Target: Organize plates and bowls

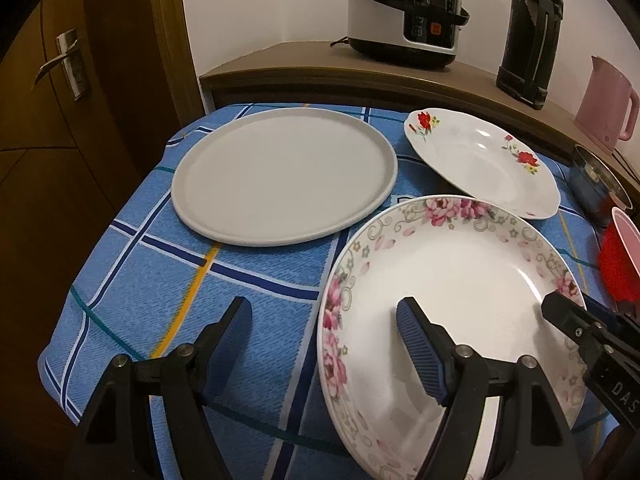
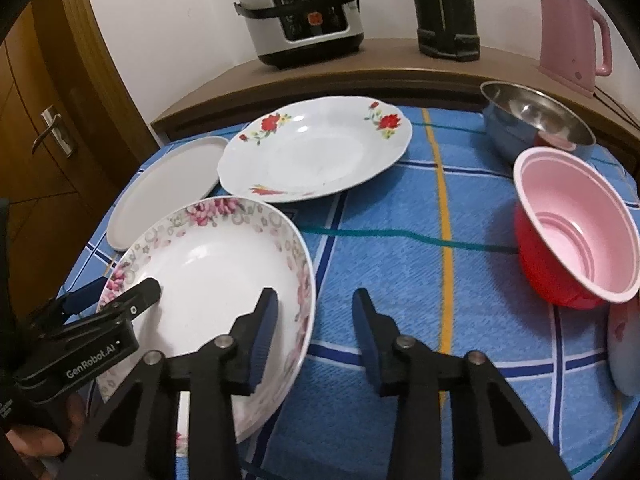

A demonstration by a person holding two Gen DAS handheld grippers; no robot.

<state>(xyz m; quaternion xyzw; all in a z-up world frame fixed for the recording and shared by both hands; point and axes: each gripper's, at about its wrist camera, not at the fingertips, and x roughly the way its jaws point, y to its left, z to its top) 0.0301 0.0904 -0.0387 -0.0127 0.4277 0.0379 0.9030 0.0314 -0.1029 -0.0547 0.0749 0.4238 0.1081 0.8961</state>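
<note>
A pink-flowered white plate (image 1: 452, 280) (image 2: 216, 264) sits near the front of the blue checked table. My left gripper (image 1: 324, 320) is open, its left rim between the fingers. My right gripper (image 2: 316, 308) is open, the plate's right rim between its fingers. A flat grey plate (image 1: 284, 176) (image 2: 168, 184) lies at the far left. A red-flowered white plate (image 1: 480, 160) (image 2: 316, 148) lies behind. A red bowl with pink inside (image 2: 576, 236) (image 1: 620, 256) and a steel bowl (image 2: 536, 120) stand on the right.
A rice cooker (image 2: 300, 12), a black jug (image 1: 532, 32) and a pink kettle (image 2: 572, 28) stand on a wooden shelf (image 1: 304, 60) behind the table. A wooden door (image 1: 68, 80) is at the left. A pale object (image 2: 624, 352) lies at the right edge.
</note>
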